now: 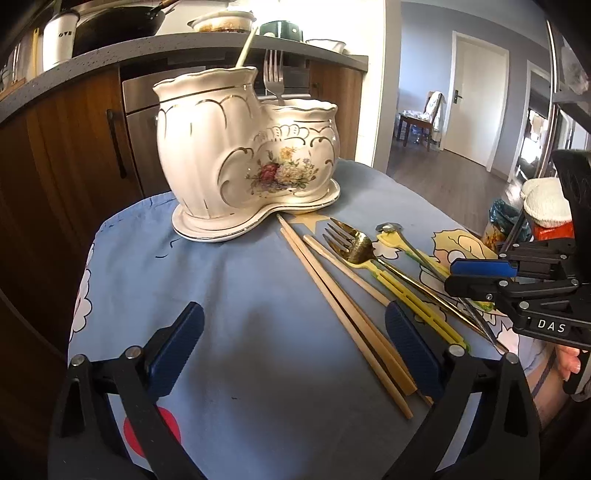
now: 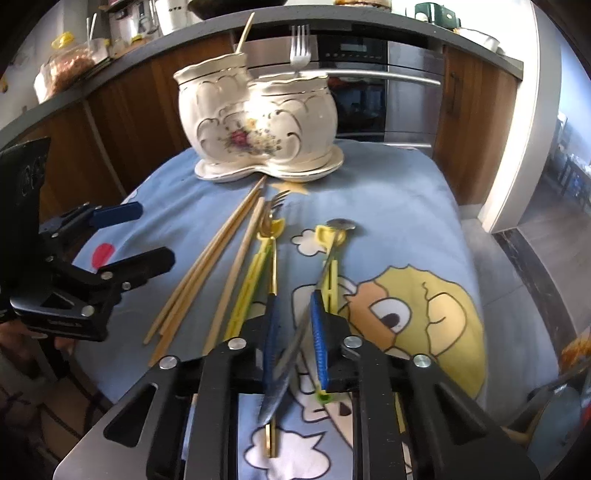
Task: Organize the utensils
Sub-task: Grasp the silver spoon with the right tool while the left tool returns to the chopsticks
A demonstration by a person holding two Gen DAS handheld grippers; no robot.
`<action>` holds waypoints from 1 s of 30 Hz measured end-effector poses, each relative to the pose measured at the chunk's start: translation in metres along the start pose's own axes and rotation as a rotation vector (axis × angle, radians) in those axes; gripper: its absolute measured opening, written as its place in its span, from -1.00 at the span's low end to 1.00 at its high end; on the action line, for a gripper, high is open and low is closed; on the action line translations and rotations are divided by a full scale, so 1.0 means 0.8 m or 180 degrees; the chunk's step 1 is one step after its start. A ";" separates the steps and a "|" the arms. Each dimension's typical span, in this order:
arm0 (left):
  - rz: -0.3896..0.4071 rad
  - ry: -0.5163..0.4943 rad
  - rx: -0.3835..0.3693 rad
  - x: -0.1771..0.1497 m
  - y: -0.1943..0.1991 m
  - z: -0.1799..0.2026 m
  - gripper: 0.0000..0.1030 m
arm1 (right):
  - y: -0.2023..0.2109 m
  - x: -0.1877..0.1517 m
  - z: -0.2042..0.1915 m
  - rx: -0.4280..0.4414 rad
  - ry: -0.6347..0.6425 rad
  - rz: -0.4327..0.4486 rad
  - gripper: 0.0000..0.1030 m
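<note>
A: Start at the fingers. What has the right gripper got?

B: Its blue ribbed pads are pinched nearly together around the handle of a silver spoon, polished steel, bowl end lying toward the ceramic holder. Whether the spoon has left the cloth I cannot tell.

A: And the left gripper?

B: Spread wide and holding nothing, hovering over the near ends of the wooden chopsticks, which fan out from the holder's base.

A: How much is sorted?

B: Little, I'd judge. A steel fork stands in the holder's shorter pot and a pale stick-like handle in the taller one. Just in front of the holder, on the blue cartoon-print cloth, lie the chopsticks, a shiny gold fork and flat yellow plastic pieces.

A: The holder itself?

B: Glazed white, scalloped, gilt-trimmed, painted flowers, on a matching saucer.
</note>
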State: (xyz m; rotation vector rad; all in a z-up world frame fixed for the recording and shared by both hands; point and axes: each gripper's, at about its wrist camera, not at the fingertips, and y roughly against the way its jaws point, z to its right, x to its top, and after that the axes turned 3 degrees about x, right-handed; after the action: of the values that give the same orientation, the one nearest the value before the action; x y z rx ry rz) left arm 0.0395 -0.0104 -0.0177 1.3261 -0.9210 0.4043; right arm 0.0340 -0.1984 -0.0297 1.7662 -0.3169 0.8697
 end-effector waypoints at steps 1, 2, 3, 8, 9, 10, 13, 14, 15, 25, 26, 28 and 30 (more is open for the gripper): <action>-0.0015 -0.0018 -0.0003 -0.001 -0.001 0.001 0.67 | 0.000 0.001 -0.001 -0.0012 -0.0012 -0.0010 -0.74; -0.0034 -0.0028 0.0000 -0.001 -0.003 0.002 0.65 | -0.001 0.001 -0.001 -0.0022 -0.0027 -0.0029 -0.75; -0.0042 -0.0037 -0.0007 -0.002 -0.003 0.002 0.59 | -0.002 0.001 -0.001 -0.0035 -0.0049 -0.0058 -0.75; -0.0030 -0.0057 -0.0005 -0.003 -0.003 0.004 0.57 | -0.009 -0.001 0.007 -0.0101 -0.0121 -0.0166 -0.79; -0.0028 -0.0052 -0.0010 -0.003 -0.003 0.003 0.57 | -0.011 -0.001 0.008 -0.0120 -0.0126 -0.0181 -0.79; -0.0026 -0.0047 -0.0012 -0.003 -0.003 0.002 0.57 | -0.013 0.000 0.008 -0.0135 -0.0125 -0.0186 -0.79; -0.0020 -0.0041 -0.0019 -0.003 -0.002 0.002 0.57 | -0.023 0.005 0.010 -0.0171 -0.0124 -0.0254 -0.79; -0.0018 -0.0039 -0.0020 -0.003 -0.002 0.002 0.57 | -0.024 0.007 0.010 -0.0185 -0.0123 -0.0250 -0.79; -0.0018 -0.0037 -0.0020 -0.003 -0.002 0.001 0.57 | -0.027 0.011 0.011 -0.0214 -0.0122 -0.0248 -0.79; -0.0137 -0.0108 -0.0010 0.000 -0.006 0.007 0.34 | -0.048 0.031 0.024 -0.0158 -0.0199 -0.0153 -0.87; -0.0168 -0.0120 -0.0012 0.000 -0.008 0.009 0.28 | -0.047 0.031 0.026 -0.0141 -0.0209 -0.0141 -0.88; -0.0264 -0.0111 -0.0060 0.001 -0.011 0.013 0.02 | -0.044 0.029 0.027 -0.0101 -0.0229 -0.0090 -0.92; -0.0352 -0.0068 -0.0064 0.001 -0.015 0.015 -0.06 | -0.042 0.027 0.027 -0.0068 -0.0231 -0.0074 -0.92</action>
State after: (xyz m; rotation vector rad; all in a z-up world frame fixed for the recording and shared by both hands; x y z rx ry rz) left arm 0.0449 -0.0251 -0.0253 1.3586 -0.8629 0.2953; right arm 0.0778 -0.2008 -0.0420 1.7811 -0.3509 0.7843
